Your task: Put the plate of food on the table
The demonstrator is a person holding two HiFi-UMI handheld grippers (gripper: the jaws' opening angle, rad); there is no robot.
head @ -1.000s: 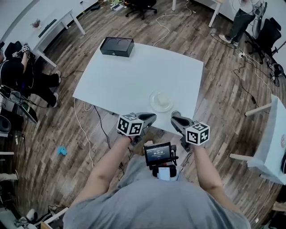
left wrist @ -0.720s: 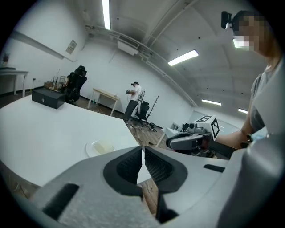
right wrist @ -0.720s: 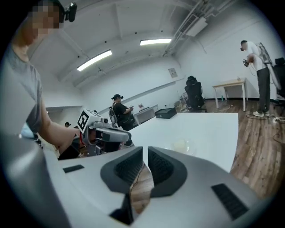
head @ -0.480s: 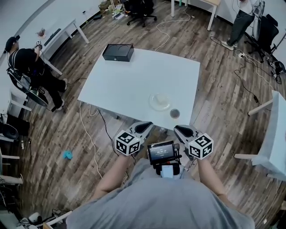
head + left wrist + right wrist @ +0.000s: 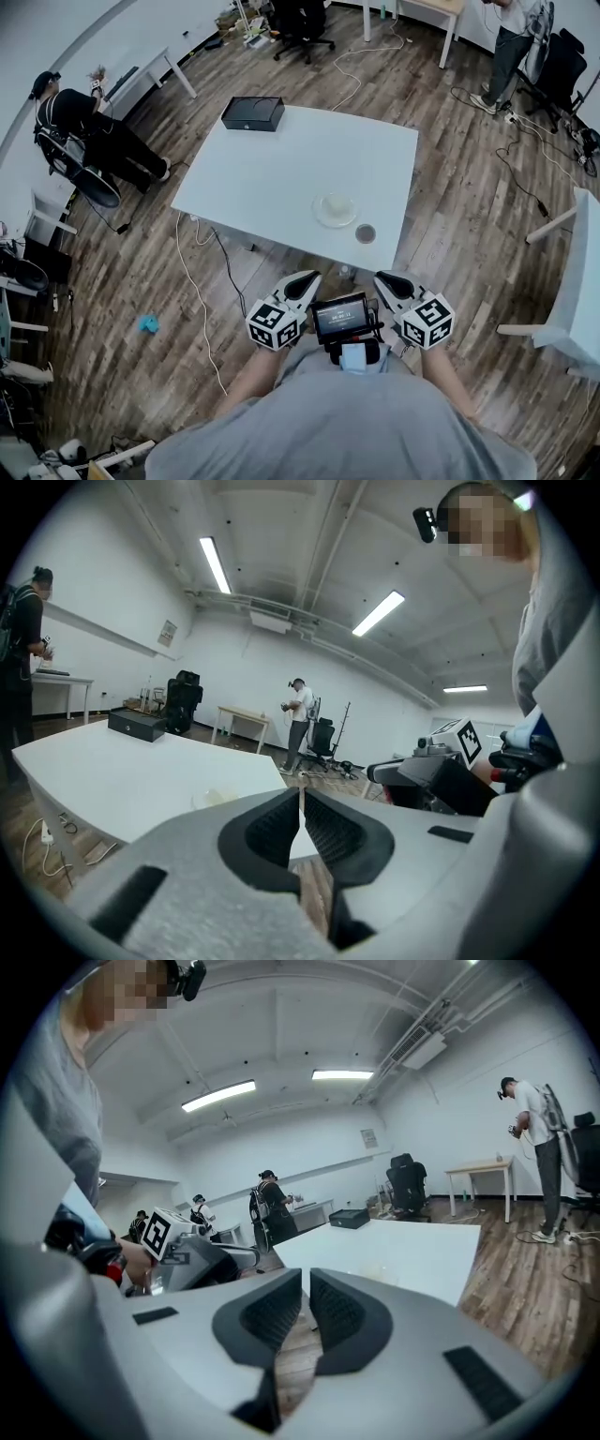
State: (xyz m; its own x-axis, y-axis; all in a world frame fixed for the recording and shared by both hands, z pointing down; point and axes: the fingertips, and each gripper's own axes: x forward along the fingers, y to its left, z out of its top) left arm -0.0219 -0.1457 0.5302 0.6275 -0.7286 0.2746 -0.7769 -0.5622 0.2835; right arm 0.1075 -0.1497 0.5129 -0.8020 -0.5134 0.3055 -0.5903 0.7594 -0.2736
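A clear plate of pale food (image 5: pixel 336 208) rests on the white table (image 5: pixel 281 169), near its front edge. It shows faintly as the plate (image 5: pixel 212 799) in the left gripper view. My left gripper (image 5: pixel 308 278) is shut and empty, held off the table's front edge close to my body. My right gripper (image 5: pixel 383 279) is beside it, also shut with nothing between its jaws. In their own views the left gripper (image 5: pixel 300 810) and the right gripper (image 5: pixel 307 1283) both point at the table over bare floor.
A small dark round thing (image 5: pixel 366 233) lies to the right of the plate. A black box (image 5: pixel 252 113) sits at the table's far corner. Cables (image 5: pixel 202 281) trail over the wooden floor. People stand at the left (image 5: pixel 84 122) and far right (image 5: pixel 511 37); another white desk (image 5: pixel 581 281) is at the right.
Both grippers have drawn back from the table's edge towards my body, and I have stepped away. The small dark round thing beside the plate has come into view. The plate has stayed put.
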